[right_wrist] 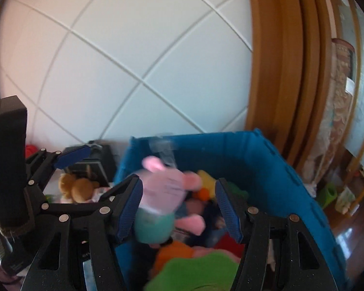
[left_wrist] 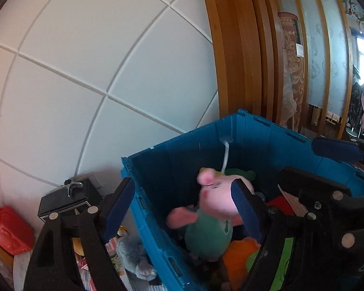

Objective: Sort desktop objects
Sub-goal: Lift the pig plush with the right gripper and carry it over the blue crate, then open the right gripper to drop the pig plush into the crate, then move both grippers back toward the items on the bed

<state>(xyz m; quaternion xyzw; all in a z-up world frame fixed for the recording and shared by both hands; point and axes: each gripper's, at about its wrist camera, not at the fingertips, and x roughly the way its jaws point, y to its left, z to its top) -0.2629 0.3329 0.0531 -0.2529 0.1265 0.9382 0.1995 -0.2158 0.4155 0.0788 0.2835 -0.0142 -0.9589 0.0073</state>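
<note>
Pink pig toy (right_wrist: 162,194) in a green dress seen between the pads of the right gripper (right_wrist: 179,208) — blurred, no pad pressing on it, jaws apart. In the left view, same toy (left_wrist: 213,208) against the right pad of the left gripper (left_wrist: 182,208), jaws wide apart, nothing clamped. Below and beyond: blue bin (right_wrist: 267,169), open-topped, filled with soft toys. Left of the bin — black box (left_wrist: 68,198), grey soft toy (left_wrist: 133,254), red bag (left_wrist: 7,230) near the white tiled wall (left_wrist: 85,72). Blue rim just under both tools.
</note>
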